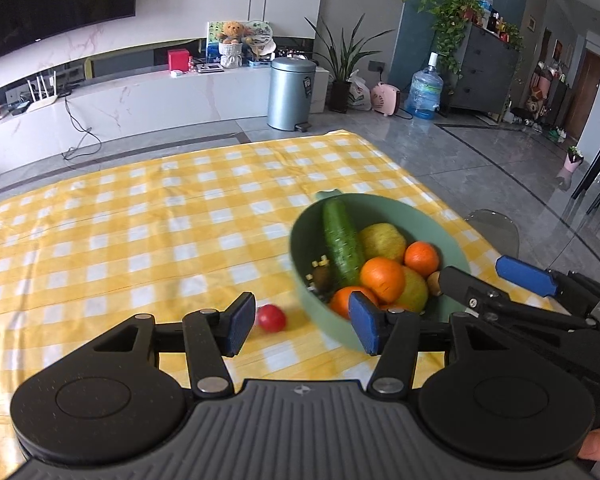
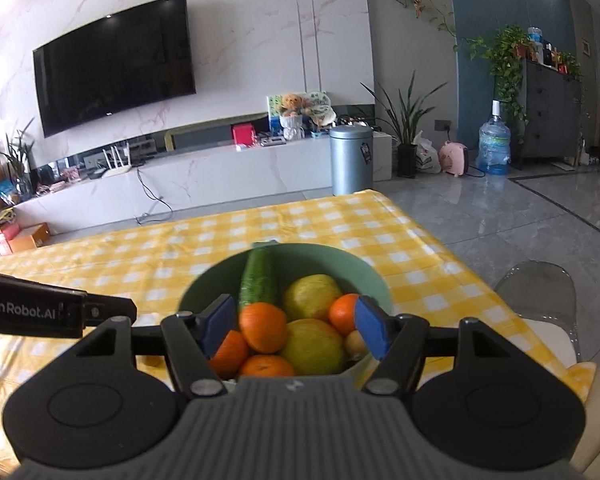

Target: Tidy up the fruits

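Note:
A green bowl (image 1: 380, 200) (image 2: 204, 280) stands on the yellow checked cloth. It holds a cucumber (image 1: 342, 244) (image 2: 258, 280), several oranges (image 1: 382, 278) (image 2: 263, 326) and yellow-green fruits (image 1: 382, 240) (image 2: 312, 296). A small red tomato (image 1: 272, 318) lies on the cloth just left of the bowl. My left gripper (image 1: 302, 324) is open and empty, raised above the tomato and the bowl's near left rim. My right gripper (image 2: 296, 324) (image 1: 472, 270) hovers open over the bowl's near side. The fruits show between its fingers, but none is gripped.
The cloth (image 1: 140, 220) stretches far to the left and back. A clear plastic chair (image 1: 492, 228) (image 2: 540, 292) stands at the table's right edge. One finger (image 2: 108, 310) of the left gripper reaches in from the left of the right wrist view.

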